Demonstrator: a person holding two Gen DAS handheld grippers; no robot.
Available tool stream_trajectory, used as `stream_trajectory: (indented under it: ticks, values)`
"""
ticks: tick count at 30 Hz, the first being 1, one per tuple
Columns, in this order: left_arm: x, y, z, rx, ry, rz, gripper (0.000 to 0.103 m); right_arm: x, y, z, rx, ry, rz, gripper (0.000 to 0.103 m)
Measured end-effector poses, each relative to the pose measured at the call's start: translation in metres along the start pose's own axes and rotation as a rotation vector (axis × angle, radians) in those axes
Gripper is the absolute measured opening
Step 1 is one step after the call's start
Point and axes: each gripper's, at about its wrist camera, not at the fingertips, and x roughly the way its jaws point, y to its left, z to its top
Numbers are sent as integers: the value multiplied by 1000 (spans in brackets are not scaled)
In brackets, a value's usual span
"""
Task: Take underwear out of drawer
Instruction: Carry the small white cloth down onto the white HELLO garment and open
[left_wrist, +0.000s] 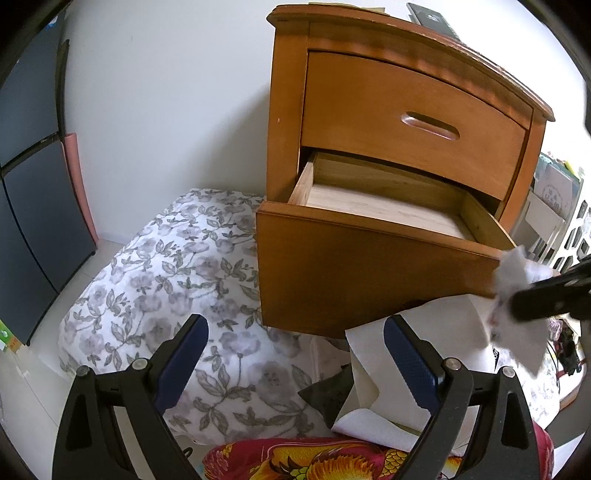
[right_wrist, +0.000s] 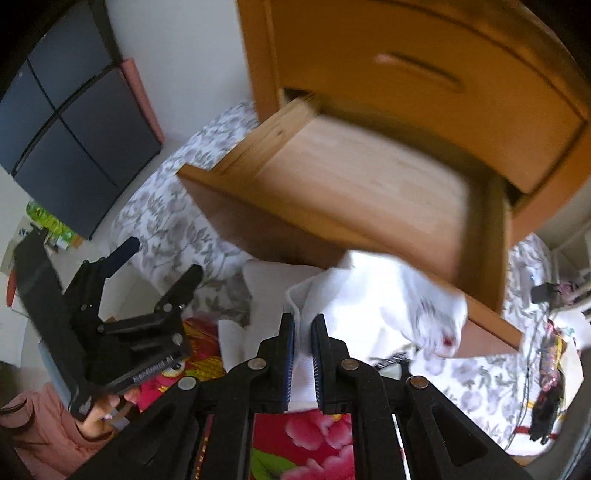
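A white piece of underwear (right_wrist: 406, 295) with a small red mark hangs in front of the open lower drawer (right_wrist: 351, 177), and my right gripper (right_wrist: 303, 321) is shut on its edge. From the left wrist view the same underwear (left_wrist: 517, 280) dangles at the drawer's right front corner from the right gripper (left_wrist: 521, 306). The drawer (left_wrist: 369, 206) of the wooden nightstand (left_wrist: 406, 103) shows only its bare wooden floor. My left gripper (left_wrist: 295, 325) is open and holds nothing, low in front of the drawer, and it shows as the left gripper (right_wrist: 162, 258) to the left in the right wrist view.
A floral sheet (left_wrist: 166, 277) covers the bed beside the nightstand. White cloth (left_wrist: 436, 325) and a dark item (left_wrist: 328, 391) lie below the drawer. A red flowered blanket (left_wrist: 314, 458) is nearest. A dark cabinet (left_wrist: 29, 184) stands left, shelves (left_wrist: 554, 214) right.
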Motion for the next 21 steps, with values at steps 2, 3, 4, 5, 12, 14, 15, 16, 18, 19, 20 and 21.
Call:
stream_trajectory:
  ticks: [2,3,4,5,12,14,15,16,18,19,20,21]
  values:
    - [0,1,0,-3,1,-2,96,10,3,5,3,12,4,10]
    - [1,1,0,-6,1,-3,96,14,3,7,11,16,4,10]
    - [0,2,0,-8,0,-4,96,20,-1,11,30,22,4,10]
    - [1,2,0,-10,0,-4,96,24,-3,12,43,25,6,11]
    - [1,4,0,-16,1,-6,96,42,-12,20,99,35,41,14]
    - [1,4,0,-17,1,-7,96,45,-14,20,117,40,64,21]
    - [2,4,0,-17,2,-7,96,45,-15,20,125,40,79,25]
    - [1,4,0,-17,2,-6,96,44,-14,20,128,37,83,35]
    - [1,4,0,-19,4,-5,96,40,-15,18,124,24,73,45]
    - [2,3,0,-20,5,-5,96,37,-15,17,121,14,66,45]
    - [2,3,0,-20,5,-4,96,33,-16,16,121,4,65,45]
    - [2,3,-1,-20,5,-2,96,30,-18,15,127,-4,67,45]
